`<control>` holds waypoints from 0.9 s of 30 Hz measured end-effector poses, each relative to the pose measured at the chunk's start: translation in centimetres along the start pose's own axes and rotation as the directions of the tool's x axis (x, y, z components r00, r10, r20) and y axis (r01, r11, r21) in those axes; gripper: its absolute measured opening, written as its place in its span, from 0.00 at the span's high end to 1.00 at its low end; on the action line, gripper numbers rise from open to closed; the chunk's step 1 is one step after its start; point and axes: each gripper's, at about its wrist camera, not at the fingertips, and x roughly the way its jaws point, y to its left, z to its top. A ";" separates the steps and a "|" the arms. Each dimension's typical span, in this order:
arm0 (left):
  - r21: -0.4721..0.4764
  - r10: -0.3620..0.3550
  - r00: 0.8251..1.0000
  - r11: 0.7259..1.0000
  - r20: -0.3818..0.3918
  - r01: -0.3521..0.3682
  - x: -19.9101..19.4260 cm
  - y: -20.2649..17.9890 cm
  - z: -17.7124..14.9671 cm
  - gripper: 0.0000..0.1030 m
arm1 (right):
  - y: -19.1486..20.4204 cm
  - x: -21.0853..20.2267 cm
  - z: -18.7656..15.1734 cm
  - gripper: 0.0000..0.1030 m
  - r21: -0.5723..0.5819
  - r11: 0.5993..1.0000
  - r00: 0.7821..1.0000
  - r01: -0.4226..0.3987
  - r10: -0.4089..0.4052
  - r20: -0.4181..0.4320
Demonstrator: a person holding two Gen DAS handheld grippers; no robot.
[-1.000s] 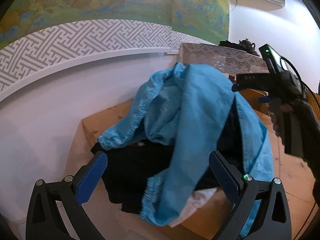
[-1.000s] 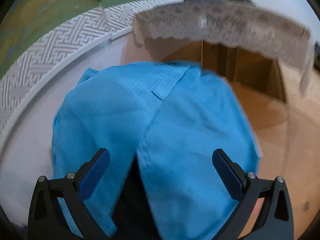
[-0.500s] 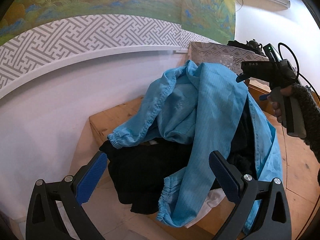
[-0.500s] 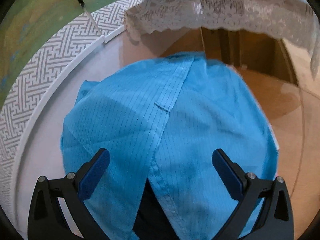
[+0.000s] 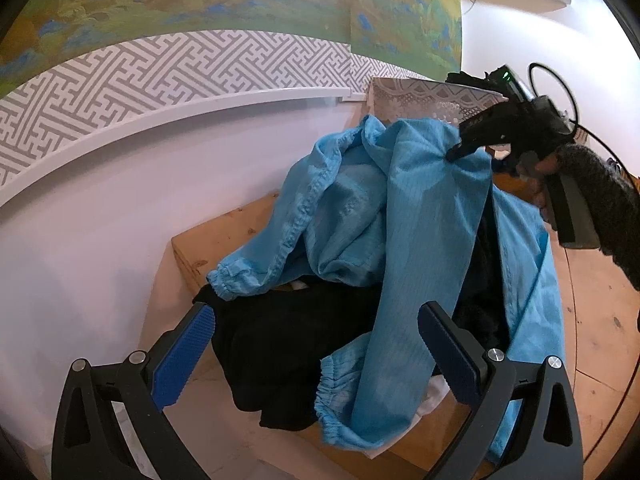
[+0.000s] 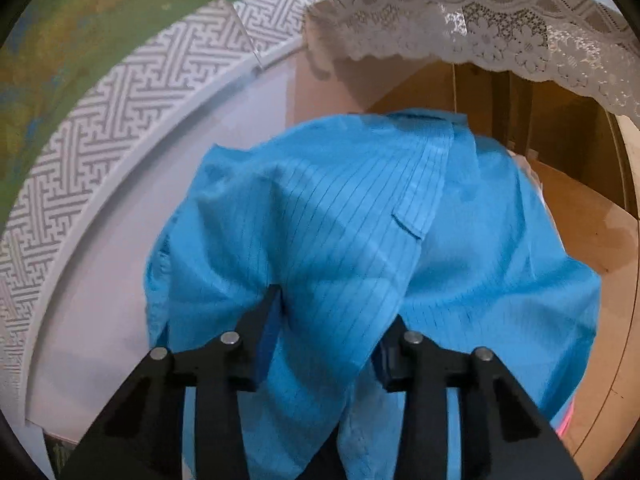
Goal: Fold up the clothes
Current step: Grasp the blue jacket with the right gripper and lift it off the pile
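A light blue striped garment (image 5: 400,208) lies heaped over a black garment (image 5: 288,344) on a wooden box (image 5: 224,232). My right gripper (image 5: 456,156) bites into the top of the heap. In the right wrist view its jaws are closing, and a raised fold of the blue garment (image 6: 360,220) is bunched and pinched between the fingers of the right gripper (image 6: 332,312). My left gripper (image 5: 316,340) hangs open in front of the heap, short of the cloth, with nothing held. One elastic-cuffed sleeve (image 5: 340,400) droops over the box's front.
A white cloth (image 5: 434,396) peeks out under the blue sleeve. A lace-covered cabinet (image 6: 480,32) stands behind the heap against the patterned wall (image 5: 160,68). Wooden floor (image 5: 592,320) spreads to the right. A sleeved hand (image 5: 600,200) holds the right gripper.
The right gripper's fingers went from wide apart to closed on a fold of the blue garment, after moving in on the top of the heap. The left gripper stayed open and nearly still.
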 end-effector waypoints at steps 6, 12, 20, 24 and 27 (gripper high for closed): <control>0.025 -0.021 1.000 0.999 -0.006 0.021 -0.2 -1.0 -0.2 0.01 | -0.8 -0.8 0.5 0.62 0.023 1.000 0.999 -0.021 0.022 -0.029; 0.063 -0.017 1.000 0.998 0.007 0.016 -1.1 -1.7 -0.2 0.01 | 0.0 -1.2 0.6 0.60 0.008 1.000 0.999 0.018 -0.017 -0.051; 0.052 -0.016 1.000 0.999 0.002 0.016 -1.1 -1.8 0.0 0.01 | 2.0 -2.7 0.2 0.69 -0.106 0.993 0.997 0.058 -0.064 -0.045; 0.066 -0.023 1.000 0.998 0.005 0.022 -1.3 -2.3 -0.1 0.01 | 1.8 -3.4 0.2 0.69 -0.100 0.994 0.997 0.054 -0.059 -0.052; 0.069 -0.022 1.000 0.997 0.000 0.022 -1.1 -2.4 0.0 0.01 | 1.4 -3.2 0.6 0.70 -0.074 0.997 0.999 0.006 -0.008 -0.031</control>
